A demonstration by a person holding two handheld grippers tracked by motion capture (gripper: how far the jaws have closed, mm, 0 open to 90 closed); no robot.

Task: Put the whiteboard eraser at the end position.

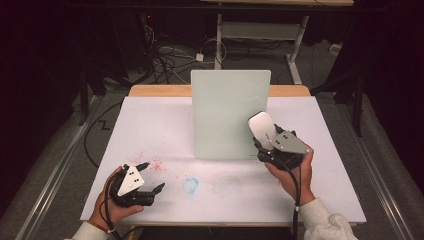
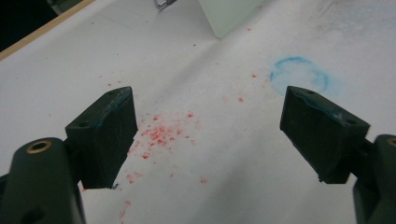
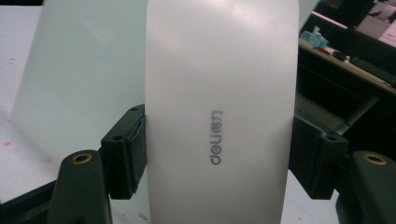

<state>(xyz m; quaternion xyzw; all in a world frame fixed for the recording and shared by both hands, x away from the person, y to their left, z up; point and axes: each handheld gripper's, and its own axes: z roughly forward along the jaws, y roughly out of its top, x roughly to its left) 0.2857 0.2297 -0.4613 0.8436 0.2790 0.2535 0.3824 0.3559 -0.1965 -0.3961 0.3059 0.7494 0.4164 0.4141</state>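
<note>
A pale whiteboard panel (image 1: 230,112) stands upright at the middle of the white-covered table (image 1: 150,120). My right gripper (image 1: 267,145) is shut on a white eraser block (image 1: 262,127) marked "deli" (image 3: 219,93), held up in front of the panel's right edge (image 3: 84,70). Both black pads (image 3: 123,154) press on the block's sides. My left gripper (image 1: 153,175) rests low at the table's front left, open with nothing between its jaws (image 2: 208,93). Red marker specks (image 2: 161,133) lie under it, and a blue ring smear (image 2: 299,74) sits to its right.
The red specks (image 1: 150,162) and blue ring (image 1: 190,185) stain the sheet in front of the panel. A wooden table edge (image 1: 160,90) runs behind it. Cables (image 1: 165,60) and a desk frame (image 1: 260,30) stand on the floor beyond.
</note>
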